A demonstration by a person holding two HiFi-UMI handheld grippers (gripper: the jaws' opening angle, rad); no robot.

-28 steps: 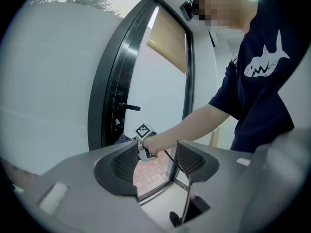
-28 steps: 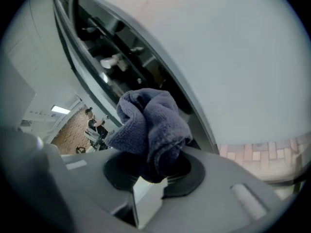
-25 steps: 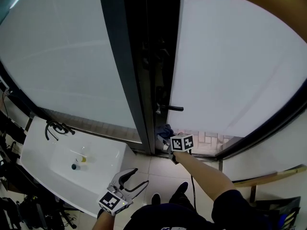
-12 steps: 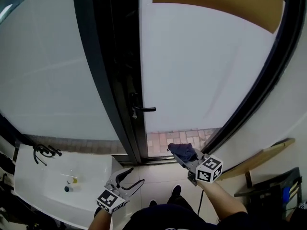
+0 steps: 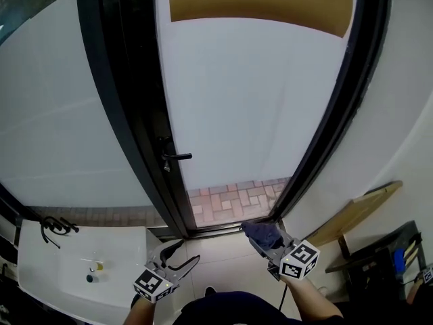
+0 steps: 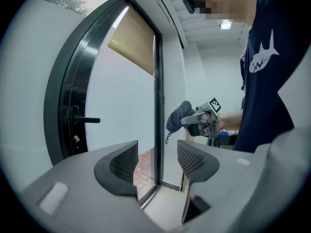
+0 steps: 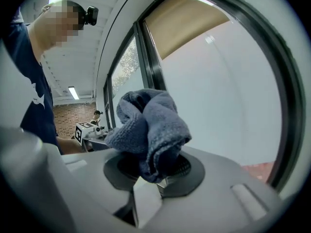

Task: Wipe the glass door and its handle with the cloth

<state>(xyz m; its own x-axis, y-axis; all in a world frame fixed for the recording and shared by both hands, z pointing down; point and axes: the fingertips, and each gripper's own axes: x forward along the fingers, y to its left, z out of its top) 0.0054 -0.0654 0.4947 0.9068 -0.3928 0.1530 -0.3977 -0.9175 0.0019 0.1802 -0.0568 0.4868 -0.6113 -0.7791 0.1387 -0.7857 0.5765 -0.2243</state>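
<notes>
The frosted glass door (image 5: 257,107) stands ahead in a black frame, its black lever handle (image 5: 174,158) on the left stile. My right gripper (image 5: 264,239) is shut on a bunched blue-grey cloth (image 5: 260,232), held low and apart from the glass near the door's bottom right. In the right gripper view the cloth (image 7: 148,130) bulges up between the jaws. My left gripper (image 5: 177,257) hangs open and empty at the lower left; in its own view the jaws (image 6: 155,161) frame the door edge, with the handle (image 6: 85,120) to the left and the cloth (image 6: 178,119) beyond.
A white sink unit (image 5: 74,269) with a dark tap (image 5: 51,227) stands at the lower left. A wooden board (image 5: 355,212) leans by the right wall, with dark furniture (image 5: 379,259) beyond it. Brick paving (image 5: 230,198) shows through the door's clear bottom strip.
My right gripper has drawn back from the handle area with the cloth, down and to the right. The view has swung right, so the door now sits more centrally.
</notes>
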